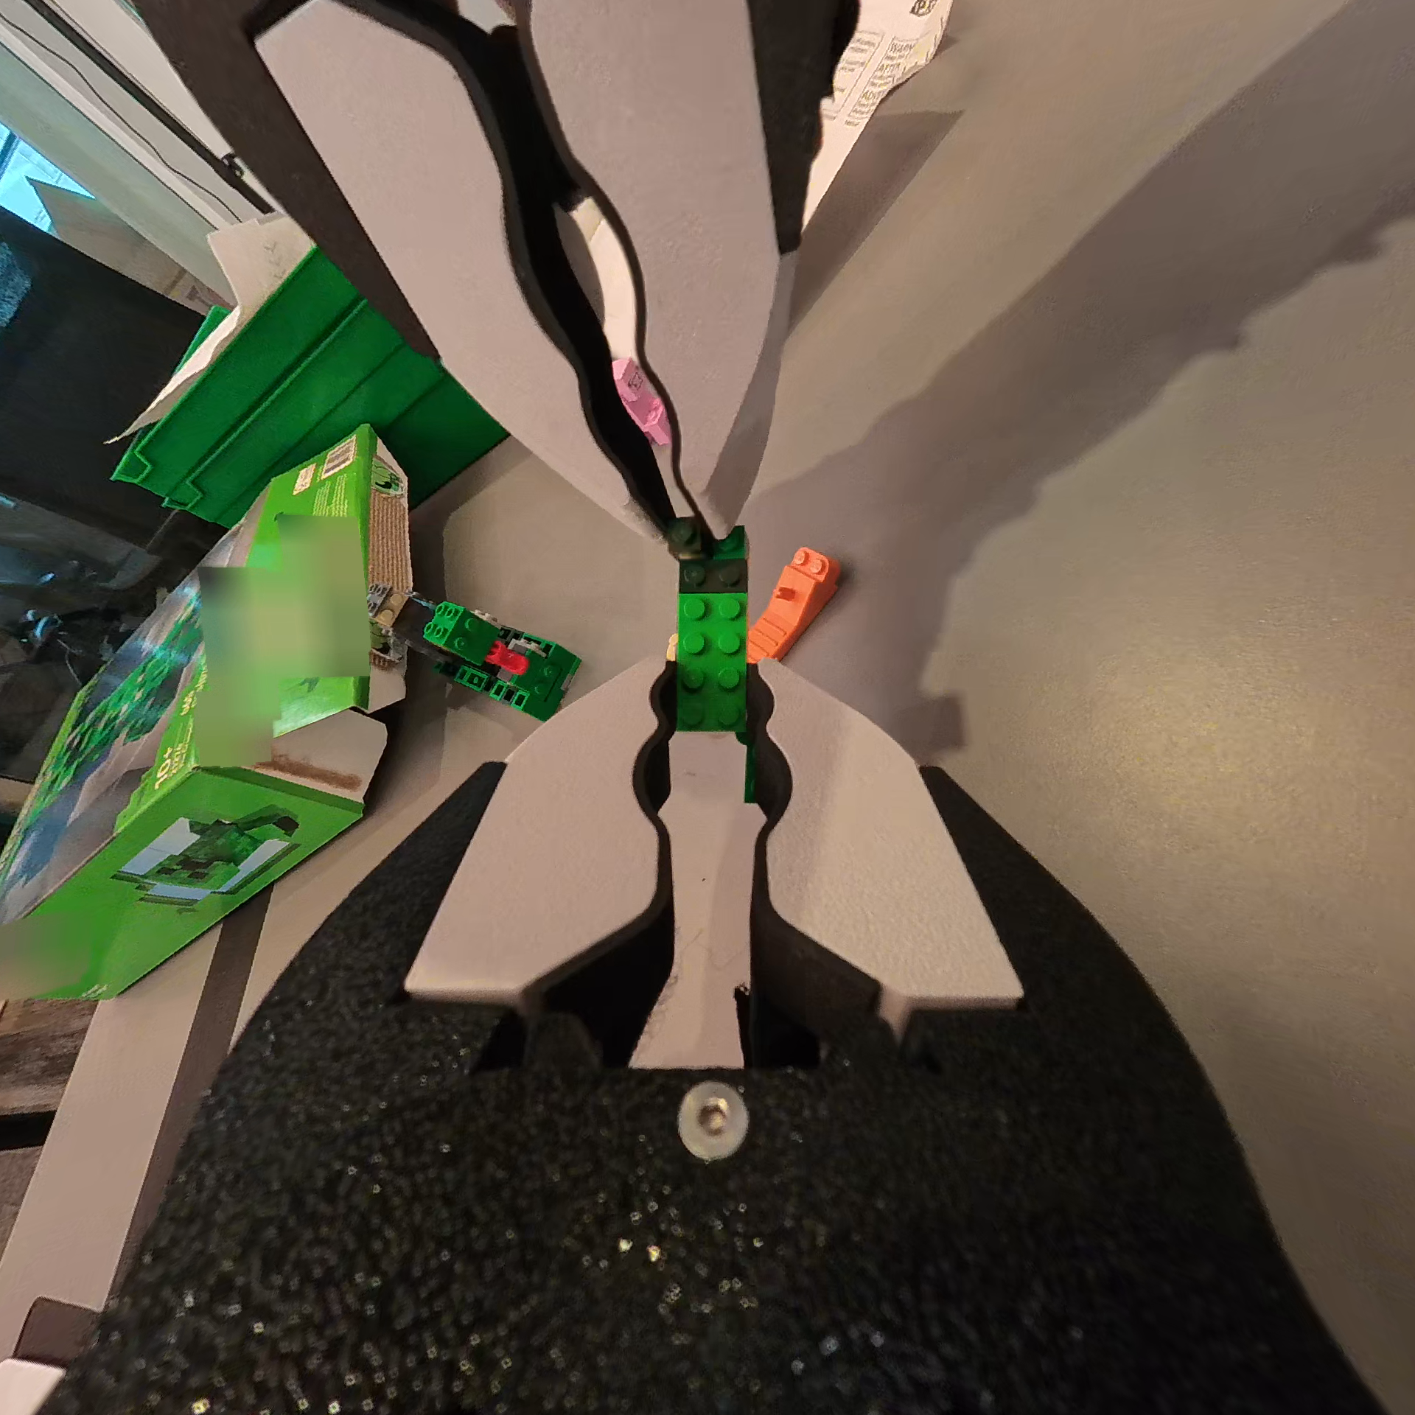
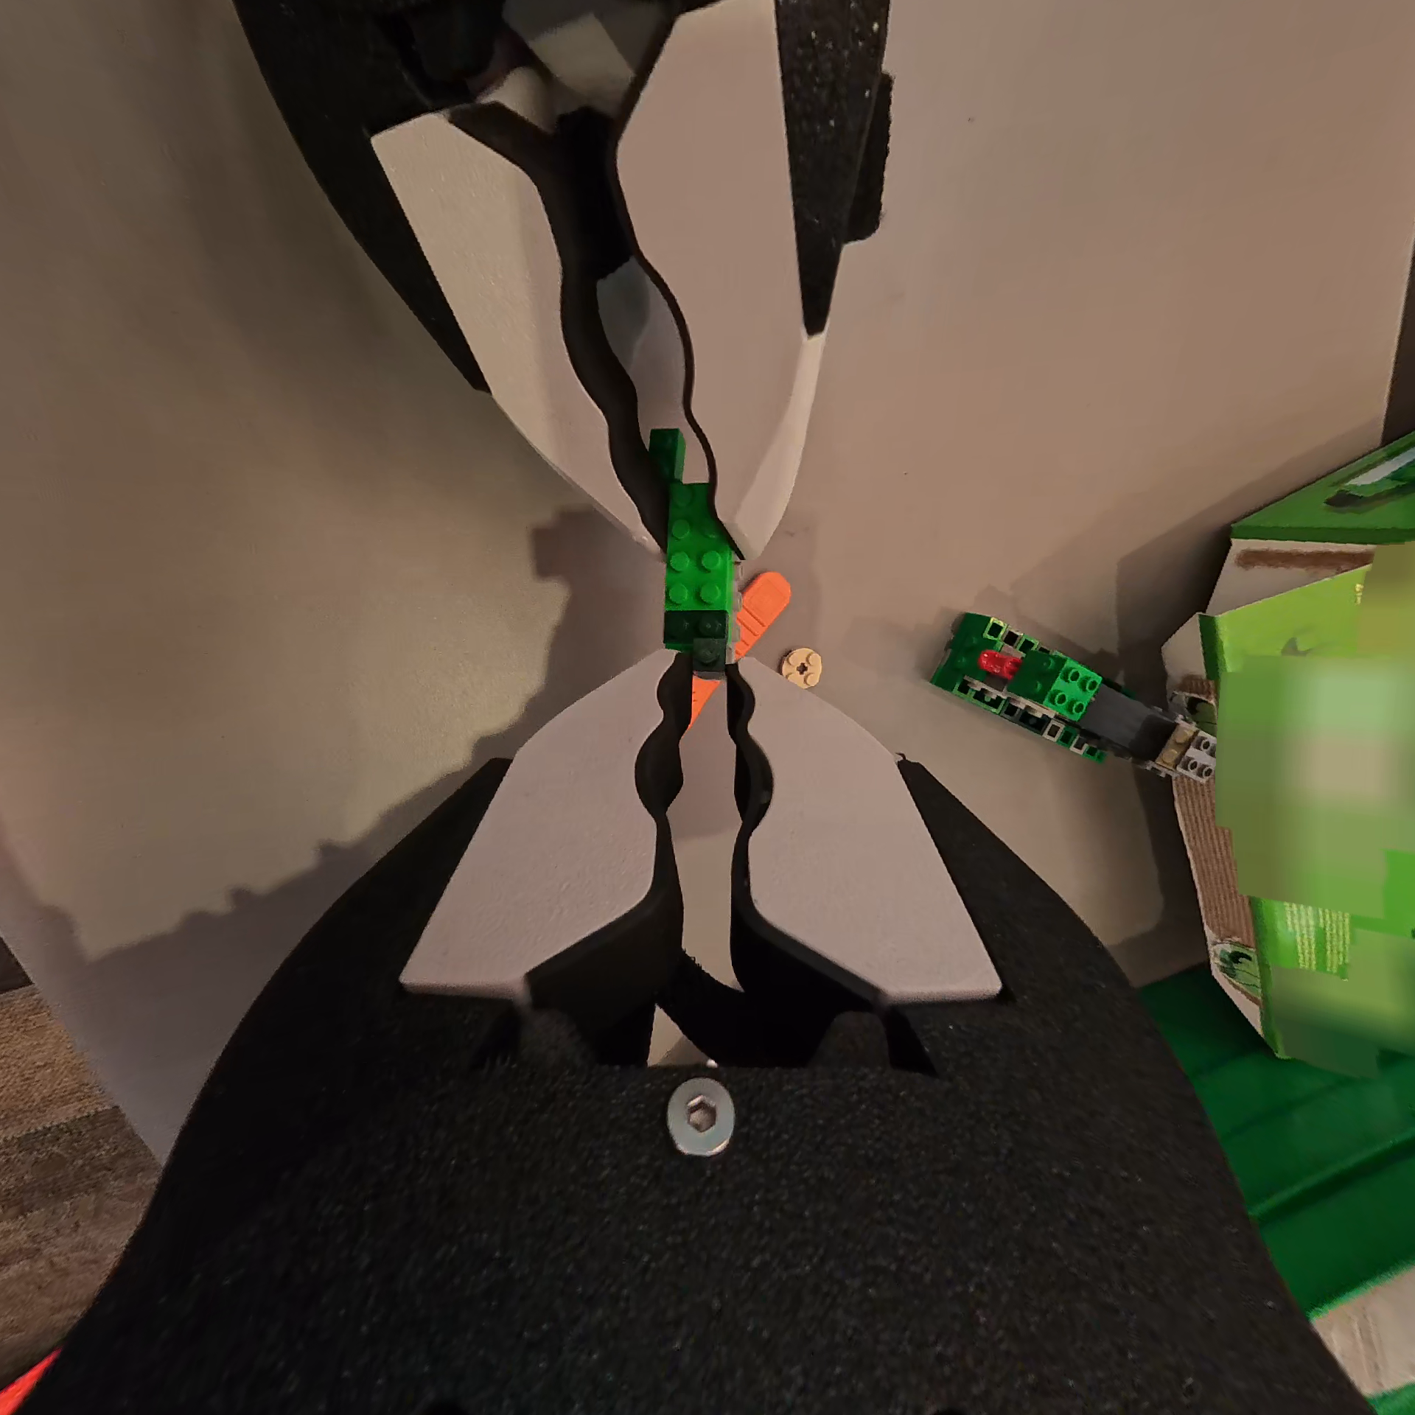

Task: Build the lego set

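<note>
— What did the left hand-held gripper (image 1: 712,700) have?

— It pinched the bright green end of the green brick stack (image 1: 712,658), fingers closed on both sides, above the middle of the grey tabletop (image 1: 1148,689).

— And the right hand-held gripper (image 2: 708,665)?

— It came from the opposite side, tips pressed together on the small dark green piece (image 2: 708,651) at the stack's other end.

— What lay under it?

— An orange brick separator (image 1: 792,605) lay on the tabletop just beside the stack, with a tan round piece (image 2: 801,667) near it.

— The rest of the set?

— A partly built green model (image 2: 1026,685) lay nearer the tabletop's edge, touching the opened green box (image 1: 191,766); green bins (image 1: 306,383) stood beyond.
</note>
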`<state>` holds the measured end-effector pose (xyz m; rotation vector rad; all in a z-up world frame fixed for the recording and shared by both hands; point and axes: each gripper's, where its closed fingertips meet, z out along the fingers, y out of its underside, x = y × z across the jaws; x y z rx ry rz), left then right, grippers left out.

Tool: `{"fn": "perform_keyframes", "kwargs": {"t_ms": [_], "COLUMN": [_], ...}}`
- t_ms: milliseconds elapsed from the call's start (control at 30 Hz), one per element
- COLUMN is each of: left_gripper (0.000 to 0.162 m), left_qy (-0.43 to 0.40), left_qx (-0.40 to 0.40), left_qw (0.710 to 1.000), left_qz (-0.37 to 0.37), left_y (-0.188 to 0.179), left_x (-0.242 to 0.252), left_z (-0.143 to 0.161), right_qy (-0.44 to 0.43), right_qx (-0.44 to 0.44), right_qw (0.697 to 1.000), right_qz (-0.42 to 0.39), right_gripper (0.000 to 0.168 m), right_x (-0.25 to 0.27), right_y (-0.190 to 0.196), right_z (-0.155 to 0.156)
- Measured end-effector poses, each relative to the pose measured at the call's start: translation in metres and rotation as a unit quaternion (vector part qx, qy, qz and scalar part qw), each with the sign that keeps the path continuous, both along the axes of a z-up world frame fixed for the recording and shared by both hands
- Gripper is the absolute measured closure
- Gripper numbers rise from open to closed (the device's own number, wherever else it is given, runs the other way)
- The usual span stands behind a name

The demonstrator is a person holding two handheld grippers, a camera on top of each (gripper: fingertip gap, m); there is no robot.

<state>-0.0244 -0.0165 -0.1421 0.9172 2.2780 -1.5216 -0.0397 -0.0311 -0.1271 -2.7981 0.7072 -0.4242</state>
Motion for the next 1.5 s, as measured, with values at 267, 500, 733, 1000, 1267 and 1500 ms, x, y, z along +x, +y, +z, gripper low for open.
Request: {"fn": "perform_keyframes", "kwargs": {"t_ms": [267, 500, 733, 1000, 1267, 1500], "left_gripper": [0.146, 0.145, 0.145, 0.146, 0.146, 0.146], "left_qy": [-0.001, 0.0, 0.003, 0.087, 0.155, 0.155], "left_qx": [-0.006, -0.01, -0.014, -0.027, -0.027, -0.031], "left_qw": [1.0, 1.0, 1.0, 0.996, 0.987, 0.987], "left_qz": [-0.001, -0.003, -0.001, 0.008, 0.006, 0.0], "left_y": [0.001, 0.001, 0.002, 0.003, 0.004, 0.005], "left_x": [0.0, -0.001, 0.001, 0.007, 0.008, 0.007], "left_z": [0.003, 0.005, 0.007, 0.02, 0.028, 0.031], "right_qy": [0.006, 0.016, -0.033, -0.301, -0.474, -0.47], "right_qx": [-0.008, -0.013, -0.002, -0.048, -0.326, -0.377], "right_qw": [1.0, 1.0, 0.999, 0.952, 0.801, 0.768], "right_qz": [0.005, 0.005, -0.02, 0.041, 0.164, 0.217], "right_gripper": [0.158, 0.154, 0.144, 0.12, 0.124, 0.142], "right_x": [-0.001, -0.003, 0.004, 0.013, 0.017, 0.024], "right_y": [0.001, 0.003, -0.004, -0.005, -0.002, 0.0], "right_z": [0.002, 0.003, 0.018, 0.038, 0.04, 0.033]}}
